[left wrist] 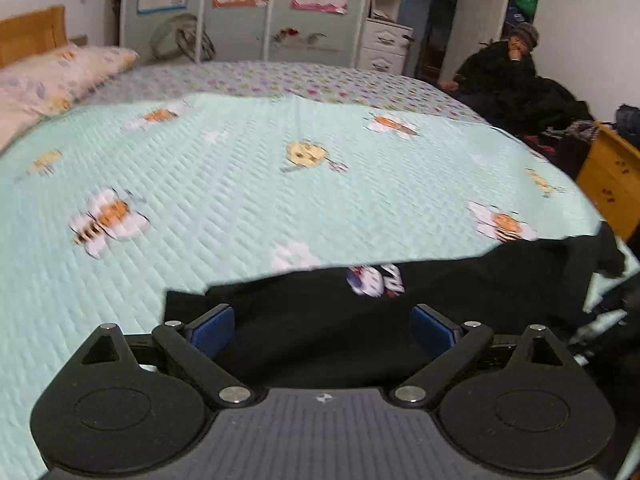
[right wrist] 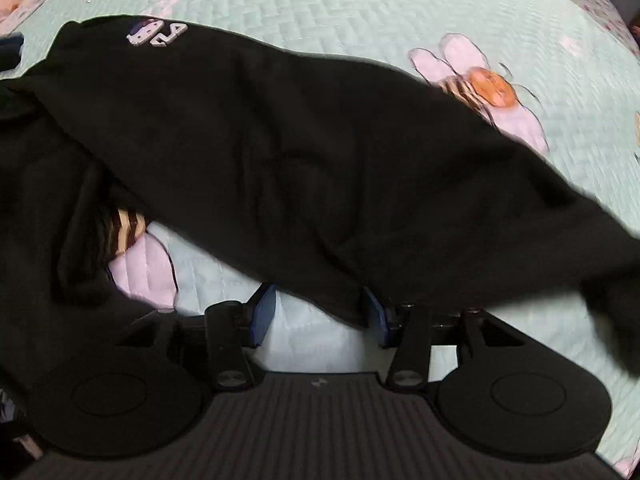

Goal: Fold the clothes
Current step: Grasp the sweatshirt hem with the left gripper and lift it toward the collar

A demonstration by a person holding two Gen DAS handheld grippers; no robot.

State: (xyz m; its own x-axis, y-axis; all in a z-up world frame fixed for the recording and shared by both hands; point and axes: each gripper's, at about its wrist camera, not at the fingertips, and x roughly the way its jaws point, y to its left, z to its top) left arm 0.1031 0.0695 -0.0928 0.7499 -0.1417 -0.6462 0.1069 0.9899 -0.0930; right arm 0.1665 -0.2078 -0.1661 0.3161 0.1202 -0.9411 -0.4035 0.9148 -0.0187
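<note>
Garment [right wrist: 280, 152], black, lies on the quilt [right wrist: 360, 8]. Right gripper [right wrist: 320, 314] hangs at its near edge, jaws apart, probably letting go. Left gripper [left wrist: 324, 328], wide open over the garment, holds nothing.

Soft, even indoor light falls on the pale mint quilted bedspread with bee prints [left wrist: 248, 184], without glare or hard shadows. Both fisheye views bow strongly toward their edges, with dark corners at 1 and 11 o'clock, and motion blur smears the bees. The crumpled black cotton garment [right wrist: 280, 152] reads nearly featureless, its folds perhaps lost to underexposure.
</note>
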